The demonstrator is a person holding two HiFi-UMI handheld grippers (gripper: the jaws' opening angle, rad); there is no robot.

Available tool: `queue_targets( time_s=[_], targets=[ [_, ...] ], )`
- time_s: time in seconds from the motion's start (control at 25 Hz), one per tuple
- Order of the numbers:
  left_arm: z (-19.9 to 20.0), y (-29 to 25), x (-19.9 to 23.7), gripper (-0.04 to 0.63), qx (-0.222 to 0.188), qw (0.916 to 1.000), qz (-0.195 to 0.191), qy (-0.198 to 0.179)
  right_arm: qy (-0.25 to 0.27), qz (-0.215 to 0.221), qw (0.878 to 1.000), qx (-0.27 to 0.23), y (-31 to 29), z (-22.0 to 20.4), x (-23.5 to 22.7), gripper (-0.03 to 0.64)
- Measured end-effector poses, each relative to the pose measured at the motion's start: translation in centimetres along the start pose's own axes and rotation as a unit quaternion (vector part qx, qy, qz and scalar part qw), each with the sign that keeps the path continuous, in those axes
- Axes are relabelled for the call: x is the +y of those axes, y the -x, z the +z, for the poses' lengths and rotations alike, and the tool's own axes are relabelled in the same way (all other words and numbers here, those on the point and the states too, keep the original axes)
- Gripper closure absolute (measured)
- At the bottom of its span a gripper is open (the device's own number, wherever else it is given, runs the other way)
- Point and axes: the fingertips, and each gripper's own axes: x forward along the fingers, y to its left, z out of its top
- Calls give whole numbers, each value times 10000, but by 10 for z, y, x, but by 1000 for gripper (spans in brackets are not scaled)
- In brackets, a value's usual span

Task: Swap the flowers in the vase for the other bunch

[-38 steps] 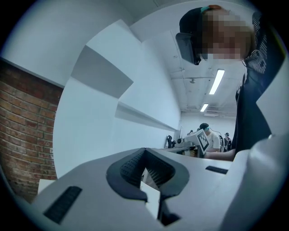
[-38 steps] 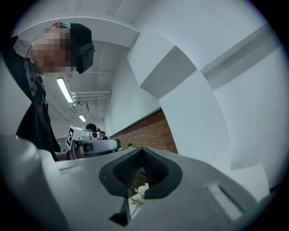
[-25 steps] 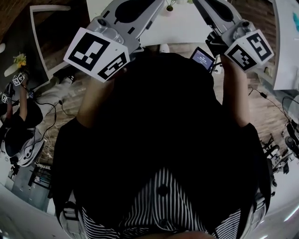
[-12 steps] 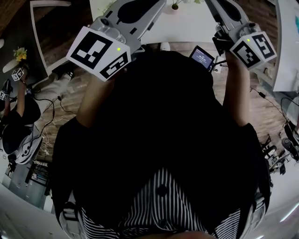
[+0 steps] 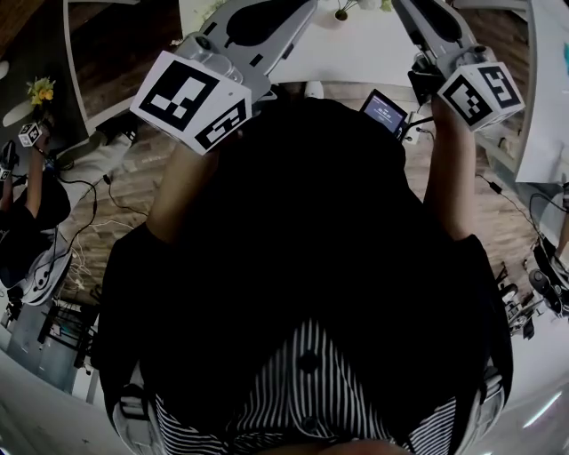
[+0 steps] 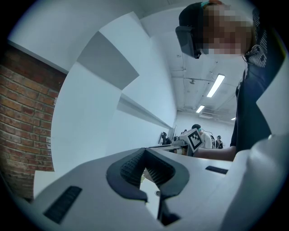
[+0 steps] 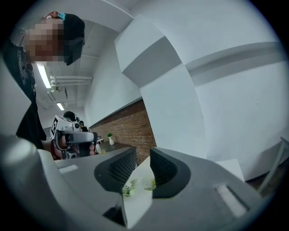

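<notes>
Your dark top (image 5: 302, 231) fills most of the head view. Beyond it the white surface (image 5: 356, 58) runs to the top of the frame, its near edge just ahead of your hands, with wooden floor (image 5: 133, 178) open on both sides. That view gives you only the marker cubes (image 5: 191, 102) and the bodies of both grippers, which run off the top edge, so read the fingers in the gripper views. The left gripper (image 6: 145, 168) has its fingers closed tip to tip with nothing between them. The right gripper (image 7: 142, 169) has just been opening its fingers to a narrow gap. Nothing sits between the pads, and through the gap you see pale flowers (image 7: 128, 188) on the white surface beyond, with a brick wall (image 7: 131, 122) farther back. Only the head view shows a sprig of greenery (image 5: 341, 11) at the surface's far part, too small to tell which bunch. It also shows the small screen (image 5: 384, 109) by your right wrist and another person (image 5: 27, 195) off to your left near yellow flowers (image 5: 40, 89).
</notes>
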Motion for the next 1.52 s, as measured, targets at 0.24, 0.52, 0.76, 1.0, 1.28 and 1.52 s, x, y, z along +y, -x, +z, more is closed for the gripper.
queue_targets(
  time_s=[0.24,0.52,0.76,1.0,1.28,1.52],
  targets=[
    [-2,8,-1,595,-39,10000,22,43,204,-150,9994,243,-6,-16,9,435],
    [3,1,-1,595,-51,10000,-78,18,345,-611,9934,909,-12,-58,-9,339],
    [5,-4,1,595,-35,9999,-126,-30,907,-885,9823,1382,-15,-77,-20,327],
    [16,-6,10,595,-71,9998,-165,-91,2173,-1165,9443,2181,-28,-96,-21,325],
    [19,-11,23,595,-85,9996,-245,-102,3226,-1250,8945,2833,-36,-114,-26,325],
    [19,-16,30,595,-55,9995,-319,-58,4464,-1415,8132,3456,-40,-136,-41,325]
  ],
)
